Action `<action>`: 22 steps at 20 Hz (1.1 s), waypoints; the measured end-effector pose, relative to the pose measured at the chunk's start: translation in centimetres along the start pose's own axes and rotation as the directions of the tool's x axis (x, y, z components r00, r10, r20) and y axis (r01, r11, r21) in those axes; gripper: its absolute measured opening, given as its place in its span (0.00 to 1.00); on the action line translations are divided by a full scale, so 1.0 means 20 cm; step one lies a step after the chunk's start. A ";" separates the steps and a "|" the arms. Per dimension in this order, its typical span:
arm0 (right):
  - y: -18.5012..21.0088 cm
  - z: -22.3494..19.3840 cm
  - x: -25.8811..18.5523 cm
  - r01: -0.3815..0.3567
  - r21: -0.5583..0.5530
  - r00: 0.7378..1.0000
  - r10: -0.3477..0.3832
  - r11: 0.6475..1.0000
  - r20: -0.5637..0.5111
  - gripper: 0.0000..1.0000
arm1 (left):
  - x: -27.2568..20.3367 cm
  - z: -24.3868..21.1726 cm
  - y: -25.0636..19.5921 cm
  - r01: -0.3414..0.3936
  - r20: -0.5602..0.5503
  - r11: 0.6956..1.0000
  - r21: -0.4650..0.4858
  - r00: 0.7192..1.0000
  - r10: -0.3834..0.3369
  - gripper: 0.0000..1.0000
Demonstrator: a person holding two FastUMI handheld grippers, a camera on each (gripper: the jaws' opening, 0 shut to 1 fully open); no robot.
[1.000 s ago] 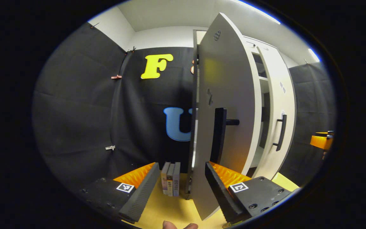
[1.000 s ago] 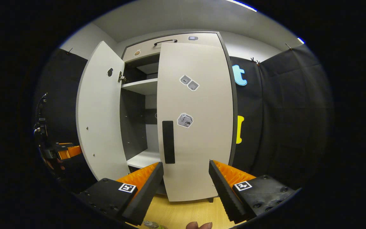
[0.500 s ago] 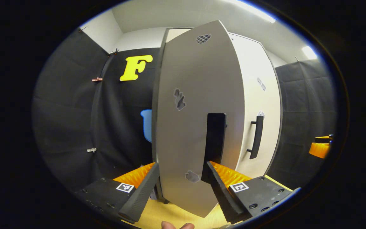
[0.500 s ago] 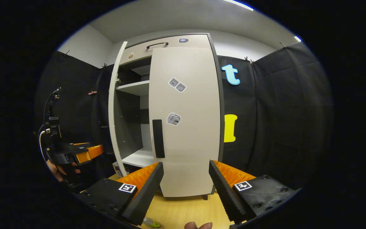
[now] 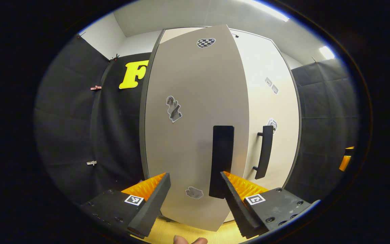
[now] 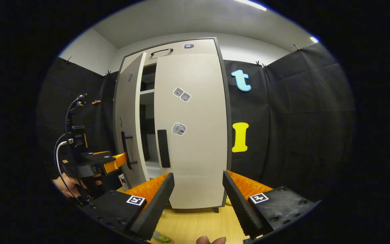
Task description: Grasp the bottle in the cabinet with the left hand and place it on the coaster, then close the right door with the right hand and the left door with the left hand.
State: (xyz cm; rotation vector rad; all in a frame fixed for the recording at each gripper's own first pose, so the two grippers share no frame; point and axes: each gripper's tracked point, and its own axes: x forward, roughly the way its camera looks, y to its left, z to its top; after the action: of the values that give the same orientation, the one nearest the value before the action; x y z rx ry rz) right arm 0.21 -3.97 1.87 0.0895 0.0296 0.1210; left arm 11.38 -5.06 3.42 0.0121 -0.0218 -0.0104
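Observation:
The cabinet's left door [image 5: 188, 135] stands close in front of my left gripper [image 5: 194, 179], which is open, its fingers either side of the door's lower part near the black handle [image 5: 222, 159]. In the right gripper view the left door [image 6: 128, 128] is ajar with a narrow gap, and the left gripper [image 6: 113, 162], held by a hand, sits at its handle. The right door [image 6: 191, 135] lies flat against the cabinet. My right gripper [image 6: 198, 179] is open and empty, a little back from it. The bottle's greenish top [image 6: 161, 237] peeks in at the bottom edge.
The cabinet stands on a light wooden table [image 6: 198, 223]. Black cloth walls close in on both sides. A shelf [image 6: 146, 92] shows through the gap between the doors. A fingertip [image 5: 189, 240] shows at the bottom edge of the left gripper view.
The left door has swung from wide open to nearly shut, with my left gripper following it. My right gripper has drawn back from the right door.

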 end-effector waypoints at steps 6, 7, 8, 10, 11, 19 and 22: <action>0.00 0.00 -0.02 -0.006 0.002 1.000 0.006 1.000 -0.005 0.96 | 0.10 0.00 -0.10 -0.004 0.001 1.000 0.008 1.000 0.004 0.93; 0.00 0.00 -0.02 -0.006 0.001 1.000 0.006 1.000 -0.004 0.96 | 0.12 0.00 -0.11 -0.004 0.002 1.000 0.009 1.000 0.004 0.93; 0.00 0.00 -0.03 -0.005 0.000 1.000 0.005 1.000 -0.005 0.96 | 0.14 0.00 -0.11 -0.006 0.001 1.000 0.014 1.000 0.006 0.93; -0.01 0.00 -0.04 -0.004 -0.001 1.000 0.004 1.000 -0.008 0.96 | 0.16 0.01 -0.13 -0.014 -0.002 0.999 0.028 1.000 0.014 0.93; -0.02 0.00 -0.04 -0.003 0.002 1.000 0.003 1.000 -0.009 0.96 | 0.17 0.01 -0.13 -0.015 -0.002 0.999 0.038 1.000 0.016 0.93; -0.01 0.01 -0.04 -0.008 -0.002 1.000 0.008 1.000 -0.006 0.95 | 0.07 0.02 -0.10 0.012 0.003 1.000 0.027 1.000 -0.013 0.93; 0.00 0.01 -0.03 -0.014 -0.002 1.000 0.014 1.000 -0.008 0.96 | -0.03 0.02 -0.04 0.004 -0.009 1.000 0.029 1.000 -0.004 0.93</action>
State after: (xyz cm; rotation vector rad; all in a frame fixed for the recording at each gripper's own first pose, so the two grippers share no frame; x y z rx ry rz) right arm -0.39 -3.98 2.14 0.0873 0.0370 0.1358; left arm 10.76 -5.80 3.81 0.0411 -0.0131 -0.0137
